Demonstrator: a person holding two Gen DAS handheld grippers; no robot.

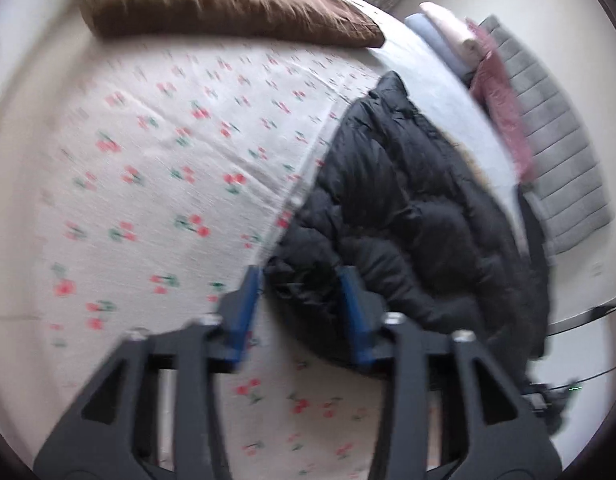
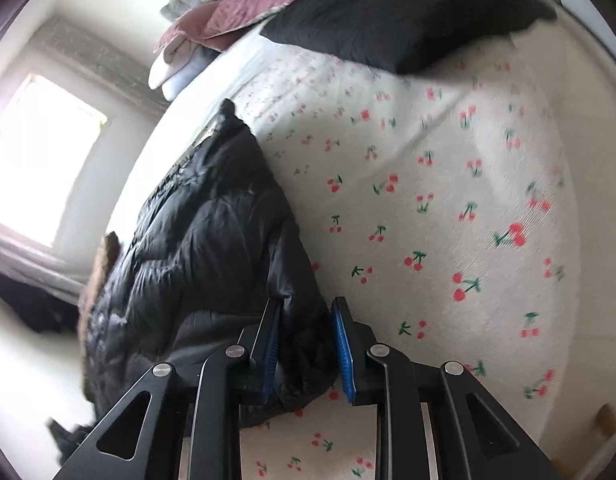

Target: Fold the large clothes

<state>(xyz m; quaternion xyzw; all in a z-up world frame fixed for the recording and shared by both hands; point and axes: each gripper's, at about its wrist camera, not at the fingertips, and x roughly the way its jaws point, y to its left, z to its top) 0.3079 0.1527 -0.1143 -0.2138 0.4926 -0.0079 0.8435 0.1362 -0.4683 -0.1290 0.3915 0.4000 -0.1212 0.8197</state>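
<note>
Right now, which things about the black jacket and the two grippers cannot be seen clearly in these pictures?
- Left wrist view: the black puffer jacket is motion-blurred; whether the left gripper pinches the fabric is unclear.
- Left wrist view: the jacket's far side drops behind the bed edge.
- Right wrist view: the jacket's bottom-left end runs off the frame; the right gripper covers its near hem.

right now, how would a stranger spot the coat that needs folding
Find the bed with the cherry-print sheet. The black puffer coat lies crumpled along one edge. It is shiny and quilted, unlike the flat matte black pillow by the headboard.
</note>
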